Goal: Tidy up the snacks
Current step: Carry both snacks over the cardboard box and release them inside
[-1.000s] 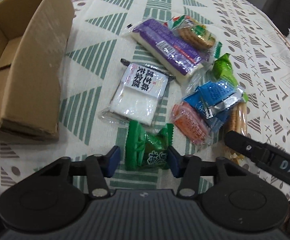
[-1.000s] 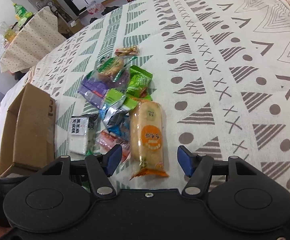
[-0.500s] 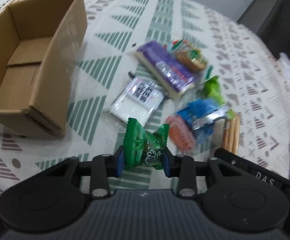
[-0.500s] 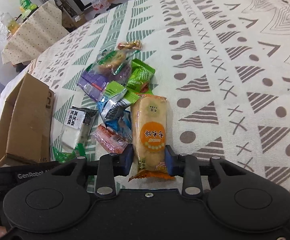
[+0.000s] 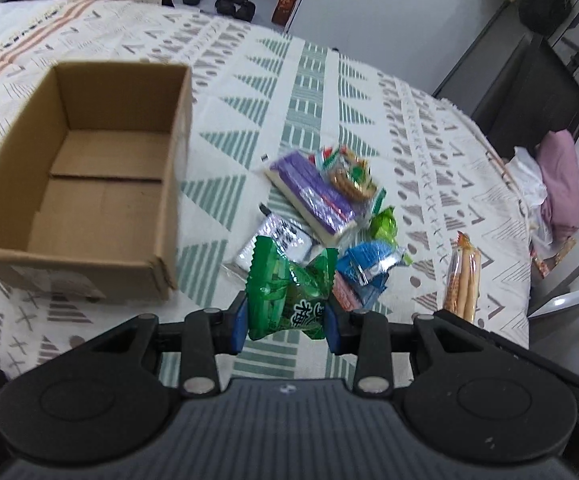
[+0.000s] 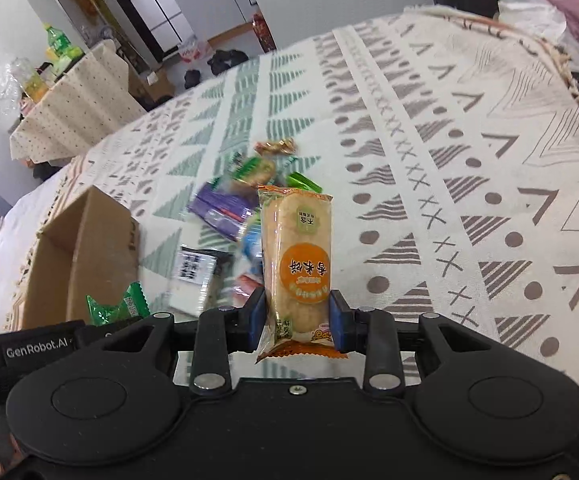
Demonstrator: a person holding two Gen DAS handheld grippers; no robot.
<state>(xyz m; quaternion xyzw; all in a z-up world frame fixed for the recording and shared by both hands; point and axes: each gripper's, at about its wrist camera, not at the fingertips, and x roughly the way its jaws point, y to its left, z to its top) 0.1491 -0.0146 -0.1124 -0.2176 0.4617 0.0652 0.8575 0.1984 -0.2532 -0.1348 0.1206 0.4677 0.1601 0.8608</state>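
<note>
My left gripper (image 5: 286, 326) is shut on a green candy packet (image 5: 289, 292) and holds it above the patterned cloth, right of the open cardboard box (image 5: 89, 184). My right gripper (image 6: 298, 322) is shut on an orange rice-cracker packet (image 6: 296, 256), lifted off the cloth. The same packet shows at the right in the left wrist view (image 5: 463, 280). The green packet also shows in the right wrist view (image 6: 119, 308), beside the box (image 6: 85, 256). A pile of snacks lies on the cloth: a purple packet (image 5: 313, 196), a white packet (image 5: 277, 240) and a blue one (image 5: 369, 264).
The box interior shows no snacks. A small orange candy (image 6: 275, 147) lies beyond the pile. The table edge drops off at the right, with bags (image 5: 549, 196) and dark furniture (image 5: 529, 100) beyond. A second covered table (image 6: 69, 108) stands at the far left.
Both grippers closed on their packets, the left on the green one and the right on the orange one, and lifted them off the cloth. The left view now looks into the box.
</note>
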